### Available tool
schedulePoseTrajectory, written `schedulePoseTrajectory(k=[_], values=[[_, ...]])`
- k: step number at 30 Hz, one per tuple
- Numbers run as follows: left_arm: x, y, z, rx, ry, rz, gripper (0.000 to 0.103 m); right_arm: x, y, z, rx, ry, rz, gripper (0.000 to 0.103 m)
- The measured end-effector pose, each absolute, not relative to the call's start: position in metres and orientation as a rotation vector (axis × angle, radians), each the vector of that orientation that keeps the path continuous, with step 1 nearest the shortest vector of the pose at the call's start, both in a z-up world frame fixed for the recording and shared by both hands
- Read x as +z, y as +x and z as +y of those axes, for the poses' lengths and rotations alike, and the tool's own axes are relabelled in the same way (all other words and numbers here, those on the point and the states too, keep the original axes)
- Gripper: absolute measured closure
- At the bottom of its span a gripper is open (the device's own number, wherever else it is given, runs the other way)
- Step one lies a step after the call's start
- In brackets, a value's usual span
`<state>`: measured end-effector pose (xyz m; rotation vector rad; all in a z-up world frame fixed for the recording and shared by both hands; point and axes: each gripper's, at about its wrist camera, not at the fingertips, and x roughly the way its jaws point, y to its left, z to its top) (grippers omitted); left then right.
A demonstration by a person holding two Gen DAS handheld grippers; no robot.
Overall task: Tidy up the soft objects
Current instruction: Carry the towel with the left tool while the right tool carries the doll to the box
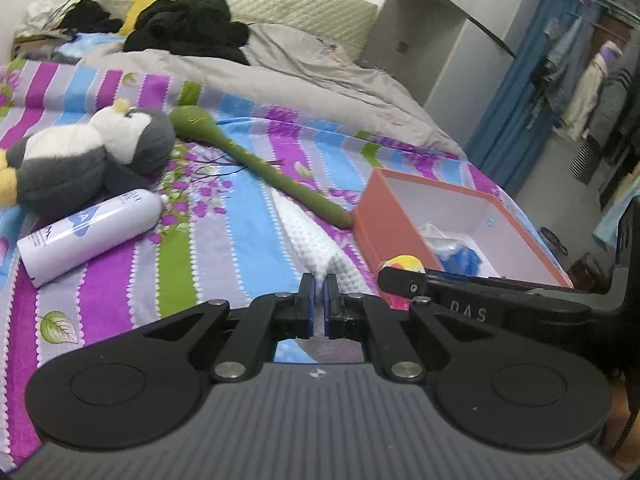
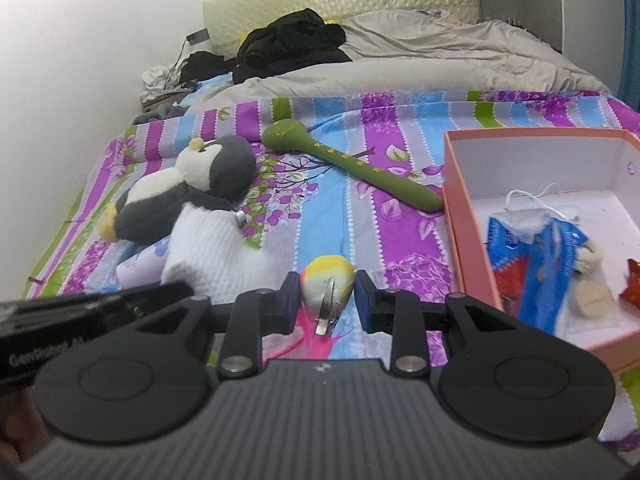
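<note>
Pinching a corner of the white cloth point(image 1: 316, 240), our left gripper point(image 1: 320, 286) has its fingers pressed nearly together, with only the fabric between the blue pads. The cloth trails away from the pads across the striped sheet point(image 1: 224, 216), just left of the box point(image 1: 400, 216).

Our right gripper point(image 2: 327, 300) has its fingers spread a little and closed on the yellow toy point(image 2: 328, 280), a soft, rounded thing with pink at its base and a metal clip on its front. It sits just left of the box's point(image 2: 464, 220) near corner.

Against the box's left wall rests the handle tip of the green stick point(image 2: 352, 164), whose round head points away toward the grey duvet point(image 2: 400, 72). Far left of the box lies the penguin point(image 2: 192, 188), touching the cloth point(image 2: 208, 248), and a white bottle point(image 1: 92, 232) lies beside it. Inside the box are blue and red wrappers point(image 2: 552, 264) and a white mask point(image 2: 524, 216).
</note>
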<state>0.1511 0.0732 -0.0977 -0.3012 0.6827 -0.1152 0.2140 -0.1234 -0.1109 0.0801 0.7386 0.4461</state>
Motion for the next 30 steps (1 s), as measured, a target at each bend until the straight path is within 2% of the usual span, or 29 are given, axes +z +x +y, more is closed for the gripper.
schedulePoseTrajectory(k=[15, 30], values=[[-0.037, 0.139, -0.008, -0.240, -0.205, 0.664, 0.098, -0.062, 0.182, -0.199, 0.406, 0.122, 0.681, 0.070], [-0.019, 0.174, -0.110, -0.390, -0.131, 0.690, 0.098, -0.044, 0.174, -0.287, 0.270, 0.151, 0.664, 0.070]])
